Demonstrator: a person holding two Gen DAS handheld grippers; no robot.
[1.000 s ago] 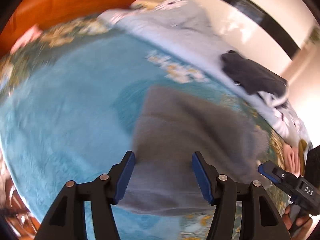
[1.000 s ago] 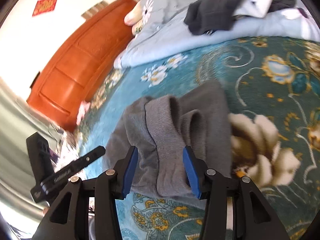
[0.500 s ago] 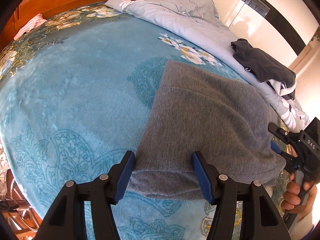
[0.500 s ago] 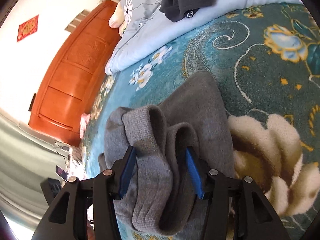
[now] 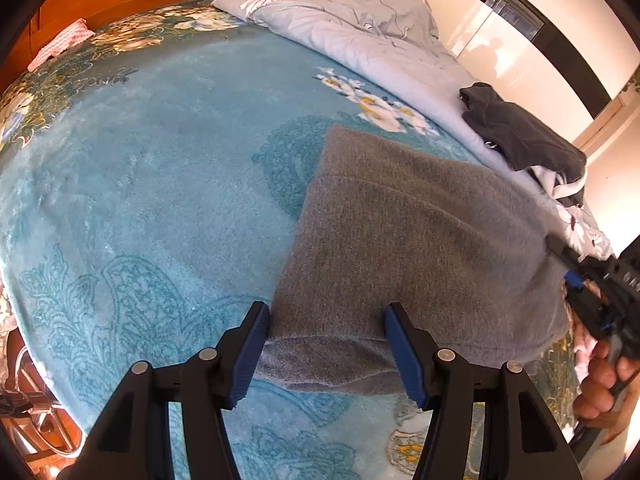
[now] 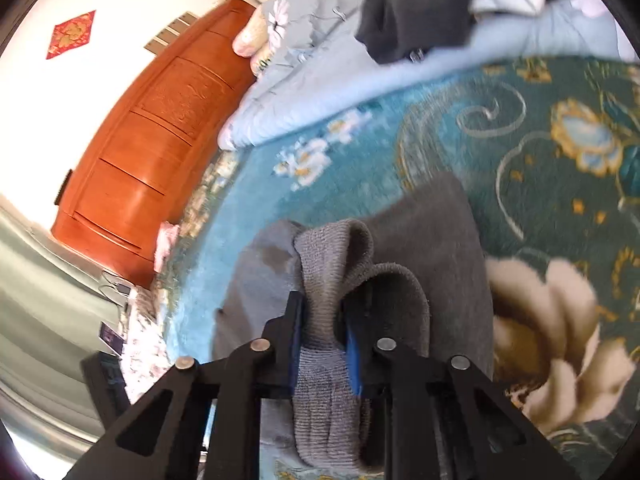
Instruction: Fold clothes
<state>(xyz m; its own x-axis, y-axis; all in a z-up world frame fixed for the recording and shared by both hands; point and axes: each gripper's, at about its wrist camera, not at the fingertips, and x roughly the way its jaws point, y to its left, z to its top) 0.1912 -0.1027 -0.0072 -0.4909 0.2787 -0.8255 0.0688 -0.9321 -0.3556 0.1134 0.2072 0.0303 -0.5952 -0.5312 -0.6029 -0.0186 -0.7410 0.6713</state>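
The right gripper [image 6: 322, 330] has clamped shut on a ribbed fold of the grey knitted sweater [image 5: 416, 248], which lies on the teal floral blanket [image 5: 152, 184]; the left gripper [image 5: 326, 350] stays wide open, empty, over the near hem.

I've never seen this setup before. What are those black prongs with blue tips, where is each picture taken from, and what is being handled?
No robot: a person holds a two-finger clamp in each hand, each carrying a wide-angle camera looking along its fingers. One picture is from the left gripper, which is open at the near edge of a grey sweater. The other is from the right gripper, shut on a bunched ribbed fold of the sweater. It lies on a blue floral blanket; a pale quilt with dark clothes lies behind.
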